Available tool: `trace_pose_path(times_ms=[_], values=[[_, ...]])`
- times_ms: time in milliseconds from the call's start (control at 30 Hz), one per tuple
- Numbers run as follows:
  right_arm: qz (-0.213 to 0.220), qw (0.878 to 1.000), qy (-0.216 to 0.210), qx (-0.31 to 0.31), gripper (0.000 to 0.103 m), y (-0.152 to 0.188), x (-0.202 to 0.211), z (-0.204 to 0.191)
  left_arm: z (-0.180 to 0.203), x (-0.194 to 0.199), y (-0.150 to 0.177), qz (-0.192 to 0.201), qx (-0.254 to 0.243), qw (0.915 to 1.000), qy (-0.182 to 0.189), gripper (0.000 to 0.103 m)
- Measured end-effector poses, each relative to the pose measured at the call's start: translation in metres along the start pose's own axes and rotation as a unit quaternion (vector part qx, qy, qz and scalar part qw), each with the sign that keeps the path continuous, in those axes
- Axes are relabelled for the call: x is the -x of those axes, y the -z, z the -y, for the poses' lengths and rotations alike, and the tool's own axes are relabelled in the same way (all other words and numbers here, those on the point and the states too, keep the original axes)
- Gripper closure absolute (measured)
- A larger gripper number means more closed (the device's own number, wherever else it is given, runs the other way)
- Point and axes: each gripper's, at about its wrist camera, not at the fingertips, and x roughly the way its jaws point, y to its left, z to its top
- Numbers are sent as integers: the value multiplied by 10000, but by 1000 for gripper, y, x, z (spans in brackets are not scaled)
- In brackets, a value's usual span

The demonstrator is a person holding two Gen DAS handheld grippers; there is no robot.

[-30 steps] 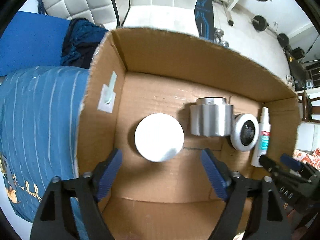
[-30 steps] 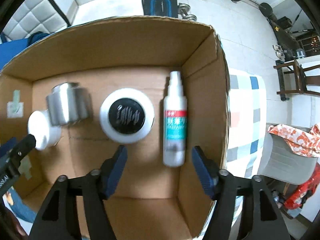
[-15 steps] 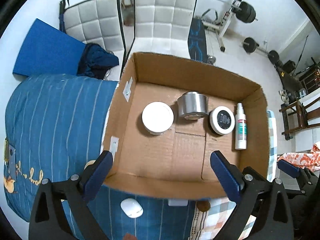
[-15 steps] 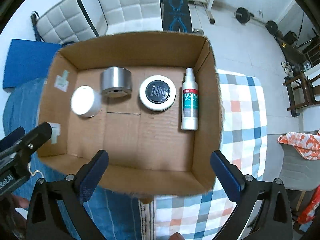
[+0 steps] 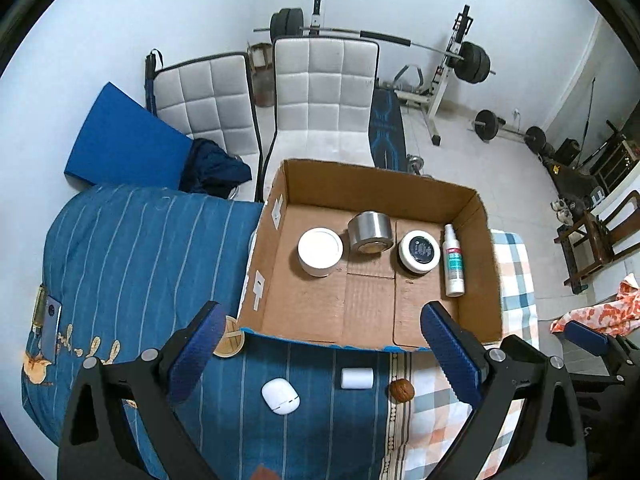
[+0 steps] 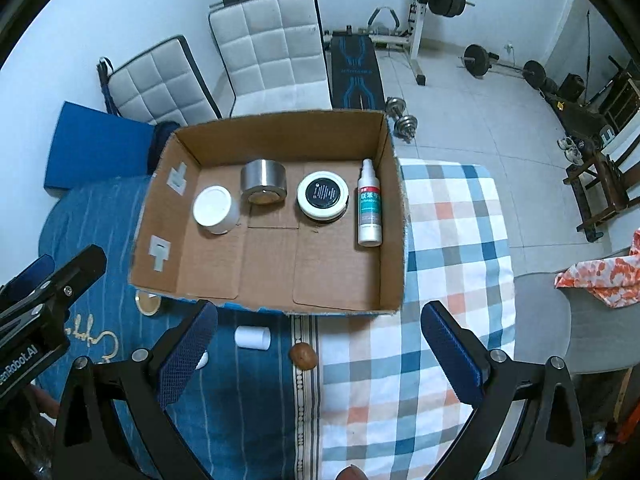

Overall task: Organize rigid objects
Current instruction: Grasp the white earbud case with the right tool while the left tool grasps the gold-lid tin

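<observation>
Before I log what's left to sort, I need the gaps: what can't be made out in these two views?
- Round wooden item, left wrist view: half hidden behind the left claw's finger and the cardboard box corner; unidentifiable.
- White earbud-like case, right wrist view: mostly covered by the right claw's finger.
- Spray bottle label: print too small to read.
- Brown object, bottom edge, right wrist view: cut off.

Both handheld units alike: left gripper [image 5: 320, 354] and right gripper [image 6: 316, 344] with matte black angular frames, silver round-head screws at the joints, blue cross-hatched finger pads [image 6: 188, 354], white partial "Robot.AI" lettering on one side.
</observation>
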Motion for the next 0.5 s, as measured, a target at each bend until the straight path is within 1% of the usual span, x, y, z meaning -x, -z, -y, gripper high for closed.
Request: trace_pose_path(times_ms=[167, 300, 400, 500], values=[[242, 9997, -4, 3, 0, 11, 28, 4, -1, 20, 5, 118, 59, 9999, 42, 3], [240, 9997, -33, -26, 0, 20, 36, 5, -7, 23, 16, 71, 115, 9999, -37, 3], [-14, 9999, -155, -12, 0, 32, 22, 3, -21, 12, 29, -118, 227, 9994, -219, 3], [-380, 9990, -206, 104, 0, 46, -7, -8, -43, -13, 51, -544, 384, 9967, -468, 3]])
